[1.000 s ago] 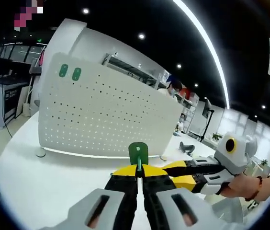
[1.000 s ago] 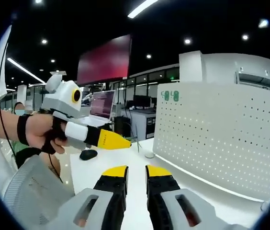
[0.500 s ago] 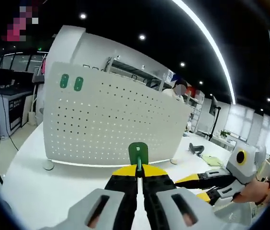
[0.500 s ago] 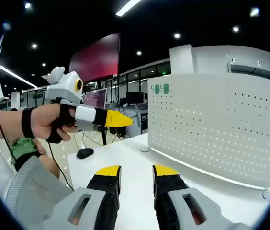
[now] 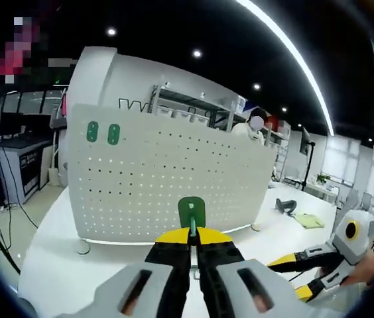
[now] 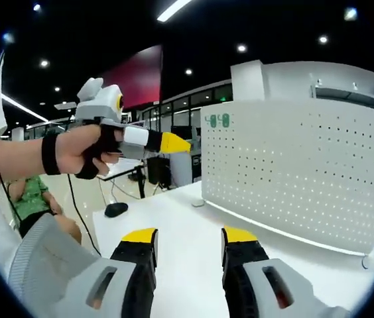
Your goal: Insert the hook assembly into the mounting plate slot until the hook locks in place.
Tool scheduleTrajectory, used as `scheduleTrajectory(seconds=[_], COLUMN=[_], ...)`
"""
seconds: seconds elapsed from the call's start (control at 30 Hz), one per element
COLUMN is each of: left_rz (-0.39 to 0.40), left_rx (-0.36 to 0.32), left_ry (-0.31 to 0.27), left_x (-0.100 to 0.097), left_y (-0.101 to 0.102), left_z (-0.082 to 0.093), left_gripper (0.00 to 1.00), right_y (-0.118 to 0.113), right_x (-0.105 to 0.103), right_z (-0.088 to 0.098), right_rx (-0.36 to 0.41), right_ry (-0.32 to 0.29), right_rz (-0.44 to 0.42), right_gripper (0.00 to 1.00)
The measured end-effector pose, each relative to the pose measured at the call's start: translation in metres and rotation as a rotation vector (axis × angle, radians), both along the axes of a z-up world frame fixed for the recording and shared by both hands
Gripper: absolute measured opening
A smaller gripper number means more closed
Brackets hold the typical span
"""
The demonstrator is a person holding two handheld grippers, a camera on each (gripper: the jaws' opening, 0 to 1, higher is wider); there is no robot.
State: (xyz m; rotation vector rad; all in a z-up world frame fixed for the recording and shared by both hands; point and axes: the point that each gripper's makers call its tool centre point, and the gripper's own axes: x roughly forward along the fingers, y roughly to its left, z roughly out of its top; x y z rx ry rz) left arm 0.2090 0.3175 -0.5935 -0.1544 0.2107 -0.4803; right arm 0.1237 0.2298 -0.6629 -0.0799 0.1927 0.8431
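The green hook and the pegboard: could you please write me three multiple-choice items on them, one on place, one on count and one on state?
1. Where is the green hook?
A. lying on the table
B. pinched in the left gripper
C. hanging on the pegboard

2. How many green pieces sit at the pegboard's upper corner?
A. two
B. four
C. none

3. How do the right gripper's jaws stand?
A. shut on a hook
B. shut, holding nothing
C. apart, holding nothing

Answers: 1 B, the hook sticks up between the closed yellow tips; 2 A, two green pieces sit side by side; 3 C, white table shows between the tips.
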Motion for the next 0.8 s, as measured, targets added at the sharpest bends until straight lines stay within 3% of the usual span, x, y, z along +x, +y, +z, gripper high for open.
scheduleTrajectory(seconds=[0.2, 0.5, 0.8], left_rz=[0.026, 0.034, 0.051], left_rx=[0.004, 0.042, 0.035], left_ry=[-0.007, -0.030, -0.032], left_x=[0.008, 0.010, 0.022], left_y=[0.008, 0.011, 0.015], left_z=[0.005, 0.011, 0.015], left_gripper=[0.02, 0.02, 0.02], right_y=[-0.003, -0.004, 0.001], right_x=[-0.003, -0.008, -0.010], right_z=[0.002, -0.001, -0.002], right_rx=[0.013, -0.001, -0.001], right_ry=[-0.001, 0.008, 0.018], right_rz=[-0.010, -0.009, 0.001], right_gripper=[0.44, 0.43, 0.44])
